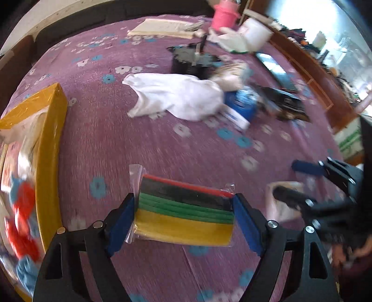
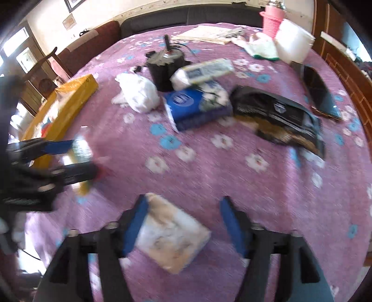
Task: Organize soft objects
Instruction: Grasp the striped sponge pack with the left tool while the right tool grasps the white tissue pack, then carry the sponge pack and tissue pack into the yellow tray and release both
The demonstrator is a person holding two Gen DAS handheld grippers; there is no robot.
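Blurrily, left gripper clamps striped packet; right gripper (apart) straddles pouch.

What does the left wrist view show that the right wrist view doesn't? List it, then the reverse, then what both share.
Only the left wrist view shows the striped pack face-on, with the left gripper shut on it, and red and blue items inside the yellow box.

Only the right wrist view shows the beige packet between the open right gripper's fingers, and the phone.

Both show the white cloth, blue pack, black pouch, pink container and purple floral cover.
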